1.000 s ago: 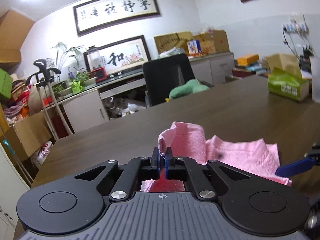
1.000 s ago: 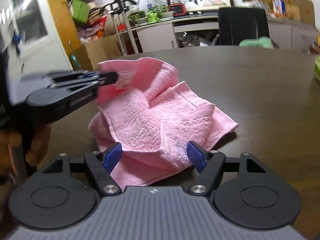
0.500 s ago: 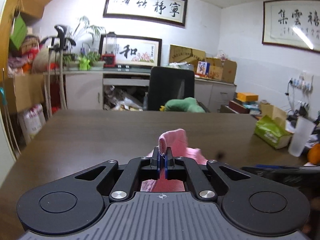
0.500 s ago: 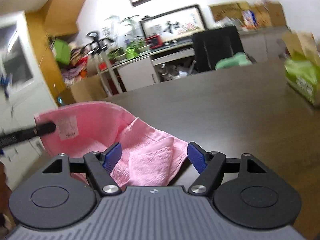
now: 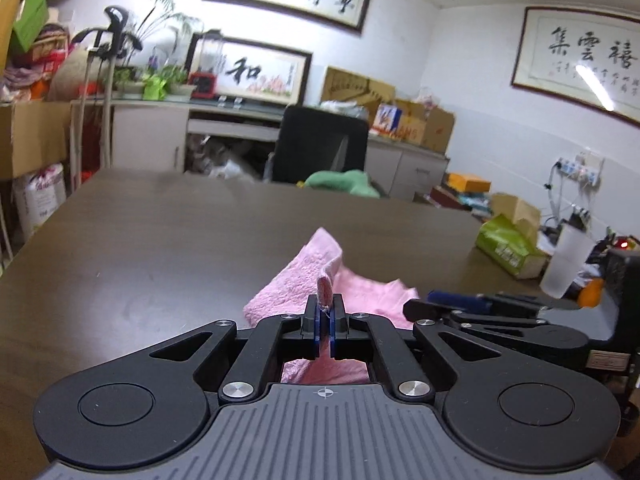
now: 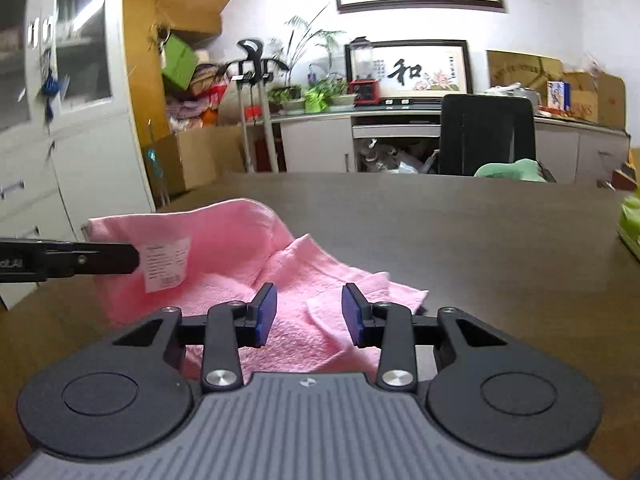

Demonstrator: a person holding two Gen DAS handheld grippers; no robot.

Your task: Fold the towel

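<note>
The dark brown wooden worktop [image 6: 460,232] carries a crumpled pink terry towel [image 6: 320,292], soft, light and floppy. The left hand-held gripper [image 5: 325,322] pinches a raised corner beside its white label [image 6: 166,264]. The right hand-held gripper [image 6: 308,314] is closing around a fold, probably not yet gripping; a hemmed corner suits best.
</note>
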